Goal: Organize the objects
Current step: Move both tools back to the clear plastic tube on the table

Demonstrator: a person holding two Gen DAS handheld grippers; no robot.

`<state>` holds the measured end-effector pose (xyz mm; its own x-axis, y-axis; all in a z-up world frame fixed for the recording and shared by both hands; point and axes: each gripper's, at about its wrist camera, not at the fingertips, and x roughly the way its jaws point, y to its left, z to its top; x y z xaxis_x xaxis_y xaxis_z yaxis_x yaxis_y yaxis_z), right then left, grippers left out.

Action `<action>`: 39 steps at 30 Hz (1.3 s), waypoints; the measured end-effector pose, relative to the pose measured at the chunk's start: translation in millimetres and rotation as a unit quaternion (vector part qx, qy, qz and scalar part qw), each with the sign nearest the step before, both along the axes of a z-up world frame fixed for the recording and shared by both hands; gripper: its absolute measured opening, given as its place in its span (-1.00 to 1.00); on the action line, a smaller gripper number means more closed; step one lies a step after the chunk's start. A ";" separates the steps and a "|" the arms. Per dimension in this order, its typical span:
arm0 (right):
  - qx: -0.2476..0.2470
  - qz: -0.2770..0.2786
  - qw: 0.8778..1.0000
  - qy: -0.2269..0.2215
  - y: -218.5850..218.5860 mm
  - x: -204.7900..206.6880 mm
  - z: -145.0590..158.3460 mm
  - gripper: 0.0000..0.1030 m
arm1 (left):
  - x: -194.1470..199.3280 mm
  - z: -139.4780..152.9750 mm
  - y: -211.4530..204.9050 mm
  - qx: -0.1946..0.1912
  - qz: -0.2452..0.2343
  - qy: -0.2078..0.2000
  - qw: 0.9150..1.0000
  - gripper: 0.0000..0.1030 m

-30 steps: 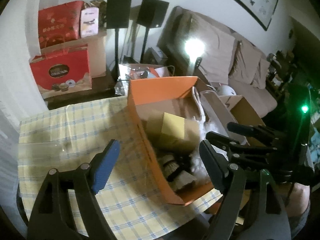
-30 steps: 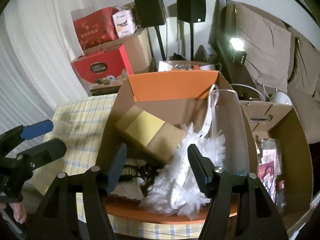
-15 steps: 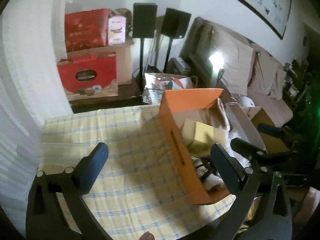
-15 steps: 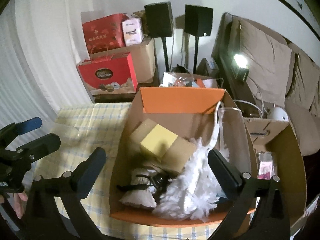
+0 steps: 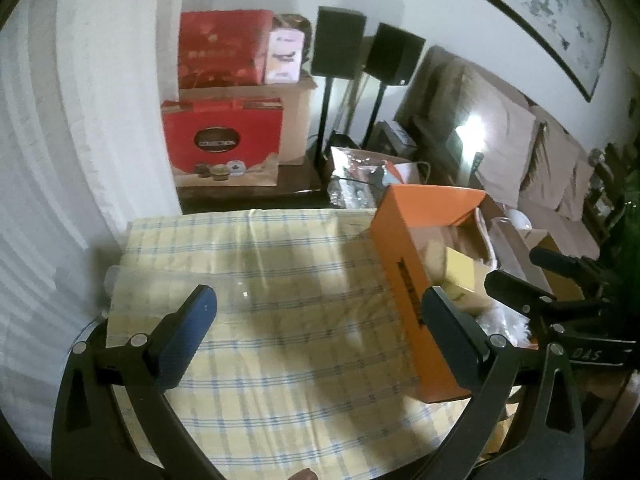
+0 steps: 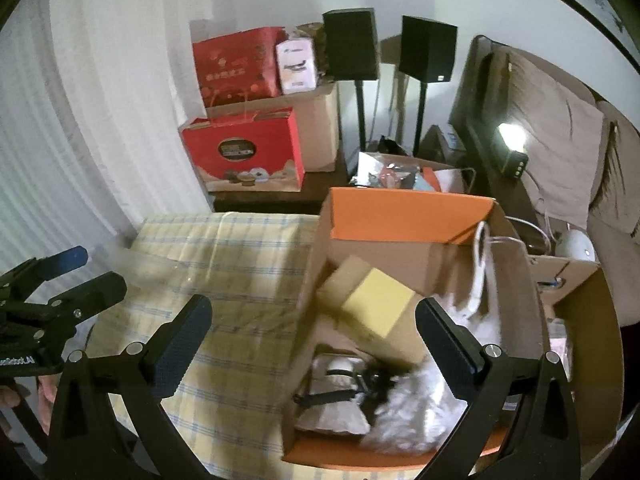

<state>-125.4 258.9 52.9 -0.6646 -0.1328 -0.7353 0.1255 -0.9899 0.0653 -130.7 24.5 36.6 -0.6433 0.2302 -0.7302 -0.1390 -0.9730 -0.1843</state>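
You're looking at orange box [image 6: 404, 216], tan inside; tablecloth [image 5: 280, 320] showing yellow with blue checks; yellow-topped carton [image 6: 372, 300]; white fluffy duster [image 6: 416, 408]; red gift boxes [image 5: 222, 140].

open orange box [image 6: 408, 216] on checked cloth holds yellow-topped carton [image 6: 376, 300].

Landmark: open carton [image 6: 404, 216] on table [image 5: 256, 320], at table's right edge. Inside carton: small box [image 6: 368, 300] toward back, fluffy duster [image 6: 416, 412] at front right, strapped pouch [image 6: 332, 408] at front left. Left of carton: bare tablecloth. Behind carton: speakers on stands [image 6: 352, 50]; gift boxes [image 6: 240, 156] behind-left. Sofa [image 6: 560, 132] right of carton.
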 end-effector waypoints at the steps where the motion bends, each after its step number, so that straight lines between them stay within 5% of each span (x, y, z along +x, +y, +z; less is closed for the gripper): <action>1: 0.000 0.003 1.000 -0.001 -3.8 -1.5 -0.4 0.99 | -0.4 -1.0 -4.1 0.000 0.002 -0.001 1.000 0.98; 16: -0.011 0.058 0.998 -0.020 -71.5 -34.0 -21.0 0.99 | -21.2 -30.1 -83.2 -0.037 0.064 -0.023 0.997 0.98; 23: -0.065 0.076 0.992 -0.076 -90.9 -66.7 -50.8 0.84 | -42.5 -60.8 -130.0 -0.043 0.103 -0.049 0.993 0.98; 39: -0.048 0.167 0.981 -0.085 -162.9 -103.2 -101.3 0.74 | -80.6 -134.1 -210.4 0.030 0.162 -0.120 0.979 0.98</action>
<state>-228.6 96.0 -48.4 -0.4409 -0.3953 -0.8058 0.4201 -0.8842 0.2039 -211.3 -185.9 -97.5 -0.5006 0.0909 -0.8609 0.2290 -0.9451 -0.2330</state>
